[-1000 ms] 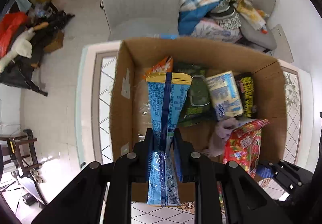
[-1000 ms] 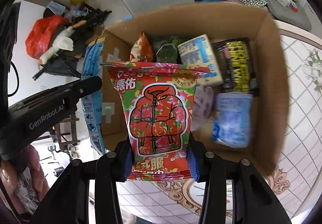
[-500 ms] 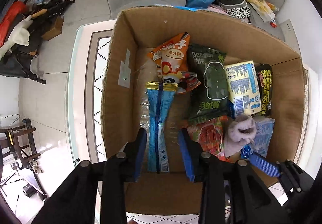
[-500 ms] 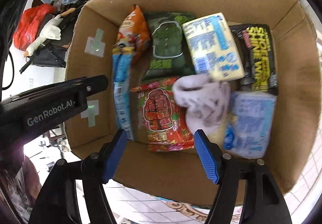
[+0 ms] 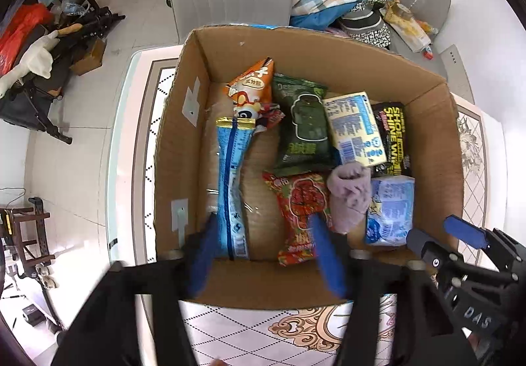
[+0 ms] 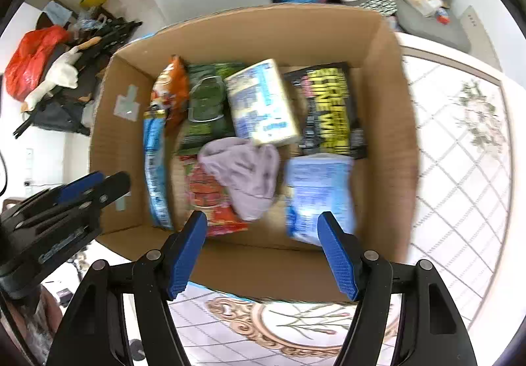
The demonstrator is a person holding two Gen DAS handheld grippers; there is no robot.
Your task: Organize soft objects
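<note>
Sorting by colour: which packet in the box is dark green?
The green packet, lying between the orange packet and the yellow-blue pack at the box's far side.

Tight box, one open lane!
Bare floor of the cardboard box (image 5: 259, 201) runs between the blue packet (image 5: 230, 188) and red packet (image 5: 300, 211); its right half is packed, walls all round.
</note>
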